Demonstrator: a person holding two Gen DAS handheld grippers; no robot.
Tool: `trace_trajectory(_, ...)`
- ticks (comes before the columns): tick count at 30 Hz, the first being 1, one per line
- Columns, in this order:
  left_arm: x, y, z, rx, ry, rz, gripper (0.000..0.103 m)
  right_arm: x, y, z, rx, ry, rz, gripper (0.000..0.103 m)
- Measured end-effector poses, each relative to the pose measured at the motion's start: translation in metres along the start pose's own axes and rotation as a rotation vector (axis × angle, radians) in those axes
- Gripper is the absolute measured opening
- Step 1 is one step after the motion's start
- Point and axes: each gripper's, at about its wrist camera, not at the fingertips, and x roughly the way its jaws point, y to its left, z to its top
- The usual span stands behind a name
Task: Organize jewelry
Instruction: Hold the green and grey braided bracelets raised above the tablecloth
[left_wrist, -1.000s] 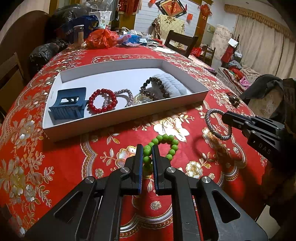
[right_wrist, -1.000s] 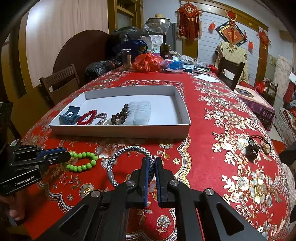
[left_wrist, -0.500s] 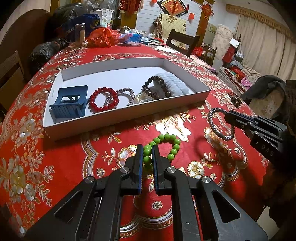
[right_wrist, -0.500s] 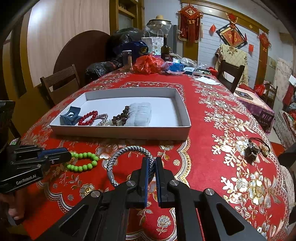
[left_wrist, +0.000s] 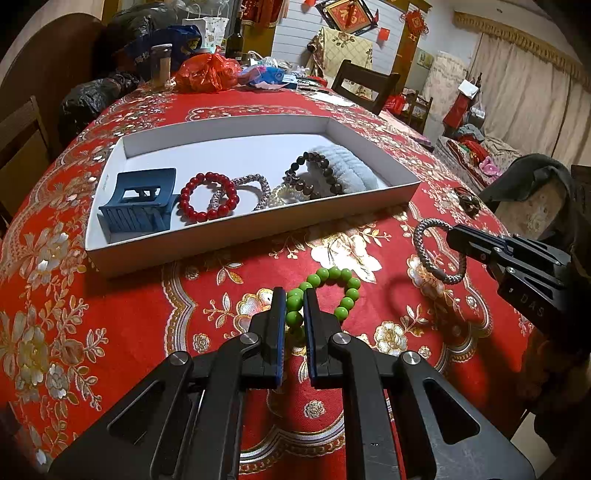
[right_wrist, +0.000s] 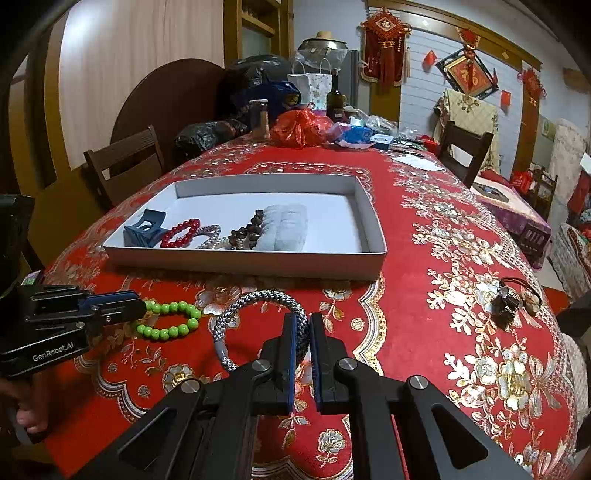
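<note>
left wrist view: left gripper (left_wrist: 294, 314) was pinched tight on the green bead bracelet (left_wrist: 328, 291), pads closed on a couple of beads w/ the rest of the loop hanging fwd over the red tablecloth (left_wrist: 122, 306), near the table's front edge. prob held by one side so the loop stays open & drops flat into the white tray (left_wrist: 236, 236). right gripper (left_wrist: 452, 236) came in from the right edge of view, closed on the grey braided bracelet (left_wrist: 434, 251), loop dangling clear of the cloth. tray sat mid-table, long front wall facing the grippers; its contents were bunched along that front wall, likely cos that's the nearest drop spot. count in tray: 1 blue hair claw (left_wrist: 138, 201) at the front-left corner, 1 red bead bracelet (left_wrist: 207, 195), 1 silver braided band (left_wrist: 240, 190), 1 dark bead bracelet (left_wrist: 314, 171), 1 pale fluffy scrunchie (left_wrist: 349, 170); something pearly under them, can't tell what.

right wrist view: right gripper (right_wrist: 302, 339) was clamped shut on the grey braided bracelet (right_wrist: 258, 314), loop standing up ahead of the fingers. left gripper (right_wrist: 138, 308) at the left, shut on the green bead bracelet (right_wrist: 170, 321). 2 bracelets in hand, both short of the tray's (right_wrist: 240, 264) front wall. 1 dark hair tie w/ charm (right_wrist: 513, 301) lay loose nr the table's right edge, prob next to go in.
</note>
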Motion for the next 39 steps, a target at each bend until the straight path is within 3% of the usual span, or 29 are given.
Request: trace_trajectory(39,0.0021,0.0004,-0.0005,0.003,0.008,-0.005,0.008,0.0007,0.0039,0.0008,-0.012,0.008,0.003,0.006)
